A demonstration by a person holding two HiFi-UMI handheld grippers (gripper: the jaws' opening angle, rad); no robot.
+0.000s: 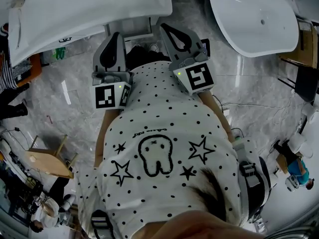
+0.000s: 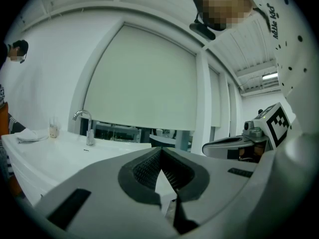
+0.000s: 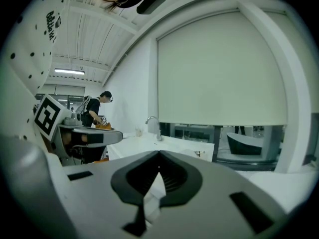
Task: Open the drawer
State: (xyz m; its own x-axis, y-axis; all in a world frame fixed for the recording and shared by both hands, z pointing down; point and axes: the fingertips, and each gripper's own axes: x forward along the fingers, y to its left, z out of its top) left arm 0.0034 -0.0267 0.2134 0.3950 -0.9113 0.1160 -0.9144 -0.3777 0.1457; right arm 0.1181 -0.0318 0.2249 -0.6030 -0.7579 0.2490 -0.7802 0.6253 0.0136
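Note:
No drawer can be made out in any view. In the head view both grippers are held level in front of a white dotted shirt [image 1: 164, 153]. My left gripper [image 1: 115, 34] points toward the white washbasin counter [image 1: 75, 14]. In its own view the left gripper [image 2: 160, 149] has its jaws closed tip to tip, with nothing between them. My right gripper [image 1: 163, 26] is beside it, and in its own view [image 3: 159, 153] its tips also meet on nothing. Each gripper shows at the edge of the other's view: the right gripper [image 2: 234, 143] and the left gripper [image 3: 89, 136].
A chrome tap [image 2: 84, 116] stands on the long white counter [image 3: 164, 143] ahead, under a large pale roller blind [image 2: 144, 78]. A second white basin [image 1: 254, 19] is at the upper right. A person in dark clothes [image 3: 97, 108] stands at the counter's far end. The floor [image 1: 75, 113] is grey marble.

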